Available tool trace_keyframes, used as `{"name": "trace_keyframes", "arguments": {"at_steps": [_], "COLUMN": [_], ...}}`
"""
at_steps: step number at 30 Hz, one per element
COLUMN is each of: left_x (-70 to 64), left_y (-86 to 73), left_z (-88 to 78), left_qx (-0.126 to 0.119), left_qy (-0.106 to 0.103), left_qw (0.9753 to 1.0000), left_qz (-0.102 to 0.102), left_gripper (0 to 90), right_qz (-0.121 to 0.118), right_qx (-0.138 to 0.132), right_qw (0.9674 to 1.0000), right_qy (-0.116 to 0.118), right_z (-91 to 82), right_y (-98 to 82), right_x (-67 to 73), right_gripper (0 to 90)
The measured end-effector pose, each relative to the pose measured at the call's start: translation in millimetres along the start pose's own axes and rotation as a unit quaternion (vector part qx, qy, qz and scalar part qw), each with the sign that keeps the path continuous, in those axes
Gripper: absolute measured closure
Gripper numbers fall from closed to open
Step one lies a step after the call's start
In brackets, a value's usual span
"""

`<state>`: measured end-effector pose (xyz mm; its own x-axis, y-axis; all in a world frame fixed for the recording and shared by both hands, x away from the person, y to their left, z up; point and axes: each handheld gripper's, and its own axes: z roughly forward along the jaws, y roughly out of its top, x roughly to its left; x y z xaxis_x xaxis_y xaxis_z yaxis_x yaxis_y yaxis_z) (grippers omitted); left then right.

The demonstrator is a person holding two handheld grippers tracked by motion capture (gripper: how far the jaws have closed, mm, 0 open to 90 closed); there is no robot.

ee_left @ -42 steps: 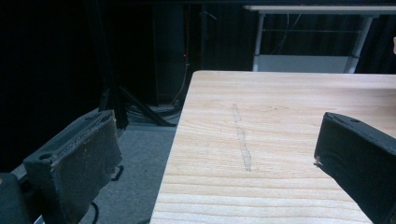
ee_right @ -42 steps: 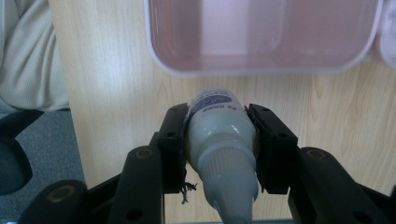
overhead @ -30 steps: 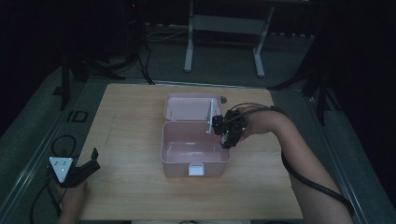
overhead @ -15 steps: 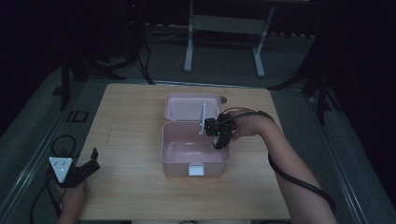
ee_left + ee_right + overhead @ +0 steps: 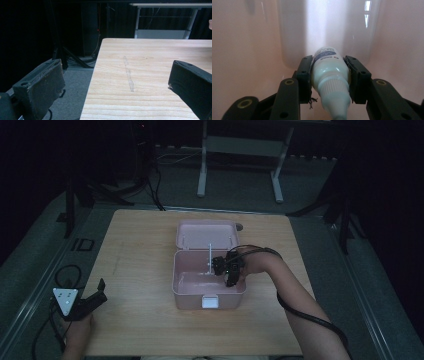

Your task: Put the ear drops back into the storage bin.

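Observation:
An open pink box (image 5: pixel 185 290) stands mid-table with its lid (image 5: pixel 205 234) tipped back. My right gripper (image 5: pixel 224 269) reaches into the box from the right, shut on a small white bottle (image 5: pixel 329 72) with a ribbed cap and a blue-printed label. In the right gripper view the bottle lies between the two black fingers (image 5: pixel 303 72), its base pointing at the box's pink floor (image 5: pixel 247 50). My left gripper (image 5: pixel 98 292) rests at the table's front-left corner. Its jaws stand wide apart with nothing between them, and its own view shows the fingers (image 5: pixel 43 85) over the table edge.
The wooden table (image 5: pixel 140 250) has bare room left and right of the box. A faint scratch line (image 5: pixel 128 75) marks the wood ahead of the left gripper. A cable (image 5: pixel 305 315) trails along the right forearm. Dark floor and metal stands (image 5: pixel 240 150) lie behind the table.
My right gripper has moved left from the box's right rim and lower into the box, carrying the bottle. The left gripper has stayed where it was.

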<state>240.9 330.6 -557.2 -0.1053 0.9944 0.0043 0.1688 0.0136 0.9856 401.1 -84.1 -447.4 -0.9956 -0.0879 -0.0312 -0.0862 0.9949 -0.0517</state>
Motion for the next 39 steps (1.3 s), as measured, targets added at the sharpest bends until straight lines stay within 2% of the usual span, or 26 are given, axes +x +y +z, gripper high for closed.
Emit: {"name": "trace_keyframes", "arguments": {"at_steps": [6,12,19,21,26,29,33,39], "left_x": [0.2,0.1,-0.1,-0.1,-0.1,-0.1,0.0,-0.1], "left_y": [0.0,0.0,0.0,0.0,0.0,0.0,0.0,0.0], "left_z": [-0.1,-0.1,-0.1,0.0,0.0,0.0,-0.1,-0.1], "left_qx": [0.000,0.000,0.000,0.000,0.000,0.000,0.000,-0.001], "left_qy": [-0.001,-0.002,-0.001,-0.001,-0.001,-0.001,-0.002,-0.003], "left_qw": [1.0000,1.0000,1.0000,1.0000,1.0000,1.0000,1.0000,1.0000], "left_qz": [-0.001,0.000,0.000,0.000,0.000,0.000,0.000,0.001], "left_gripper": [0.4,0.4,0.4,0.4,0.4,0.4,0.4,0.4], "right_qz": [-0.012,-0.004,0.007,0.011,0.015,0.027,0.023,0.034], "right_qx": [0.009,0.016,0.019,0.028,0.029,0.027,0.025,0.010], "right_qw": [0.9999,0.9997,0.9995,0.9992,0.9992,0.9982,0.9985,0.9988], "right_qy": [-0.006,0.017,0.026,0.026,0.024,0.046,0.043,0.035], "right_z": [13.0,30.6,43.3,46.5,46.6,45.8,37.9,18.3], "right_y": [10.6,15.7,20.1,21.2,21.9,21.8,23.7,18.7], "right_x": [-0.6,0.3,-1.8,-2.5,-2.9,-2.7,-2.1,-3.9], "right_gripper": [59.7,59.6,59.5,59.4,58.5,46.9,44.8,45.7]}}
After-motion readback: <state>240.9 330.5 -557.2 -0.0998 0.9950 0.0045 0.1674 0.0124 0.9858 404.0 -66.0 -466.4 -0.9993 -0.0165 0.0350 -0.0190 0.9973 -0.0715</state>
